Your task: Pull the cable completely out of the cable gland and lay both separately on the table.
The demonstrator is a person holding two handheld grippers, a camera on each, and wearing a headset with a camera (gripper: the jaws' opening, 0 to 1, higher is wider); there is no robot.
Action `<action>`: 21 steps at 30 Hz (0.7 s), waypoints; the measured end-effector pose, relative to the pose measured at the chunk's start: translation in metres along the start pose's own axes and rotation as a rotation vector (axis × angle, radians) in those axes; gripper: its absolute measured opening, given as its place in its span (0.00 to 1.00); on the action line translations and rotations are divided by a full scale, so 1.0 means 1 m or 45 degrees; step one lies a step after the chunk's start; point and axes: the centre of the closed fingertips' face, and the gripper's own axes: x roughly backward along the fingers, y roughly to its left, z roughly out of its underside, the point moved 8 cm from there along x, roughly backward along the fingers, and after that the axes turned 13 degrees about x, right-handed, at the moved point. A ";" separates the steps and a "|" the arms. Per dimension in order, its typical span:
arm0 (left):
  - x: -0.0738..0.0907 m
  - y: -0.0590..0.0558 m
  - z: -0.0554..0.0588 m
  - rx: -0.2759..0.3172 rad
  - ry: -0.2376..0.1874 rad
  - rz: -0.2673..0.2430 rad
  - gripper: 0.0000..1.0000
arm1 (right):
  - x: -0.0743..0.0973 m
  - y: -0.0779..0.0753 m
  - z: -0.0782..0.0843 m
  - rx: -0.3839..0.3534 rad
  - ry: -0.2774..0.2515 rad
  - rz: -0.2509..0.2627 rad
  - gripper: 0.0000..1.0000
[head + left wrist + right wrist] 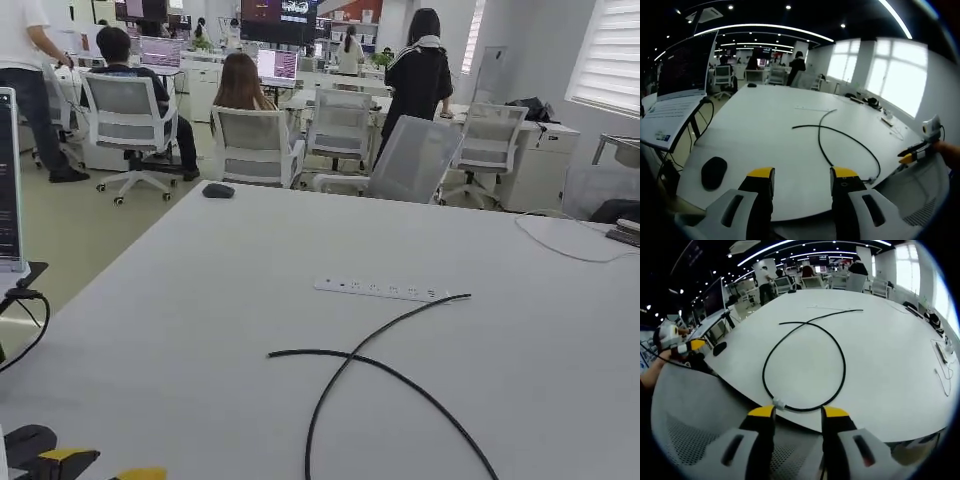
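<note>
**Cable and gland: separation not yet started**

The black cable (352, 356) is laid in a large loop on the white desk (200, 330), crossing over itself near the middle. One free end points toward the flush power strip (380, 290) further back. The other end runs to the near edge of the desk, where the small pale gland (778, 403) is seen in the right gripper view. The cable appears to be threaded through it, though the joint is too small to confirm.

The left tongs (802, 180) are open and empty, held off the near edge toward the left corner. The right tongs (799, 420) are likewise open and empty, held just short of the gland. Nothing has been gripped.

No part of the task is judged complete. The gland is to be held, the cable drawn fully out, and both laid apart.

A mesh chair back (695, 435) is noted between the right tongs and the desk edge and may hinder the approach. A dark oval object (714, 172) and a screen on a stand (682, 75) are placed by the left edge, well apart from the cable. A mouse (218, 190) is at the far edge.
</note>
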 end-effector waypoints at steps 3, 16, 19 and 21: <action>0.000 0.000 0.000 -0.004 0.004 -0.001 0.46 | 0.000 0.000 0.000 -0.005 -0.009 -0.003 0.37; 0.000 -0.002 0.000 -0.008 0.001 0.027 0.46 | 0.001 0.002 0.000 0.004 -0.003 -0.008 0.38; 0.000 -0.002 0.000 -0.011 0.006 0.025 0.46 | 0.001 0.001 0.002 0.000 0.001 -0.009 0.38; 0.000 -0.002 0.000 -0.012 0.006 0.026 0.46 | 0.001 0.001 0.002 -0.002 -0.001 -0.010 0.38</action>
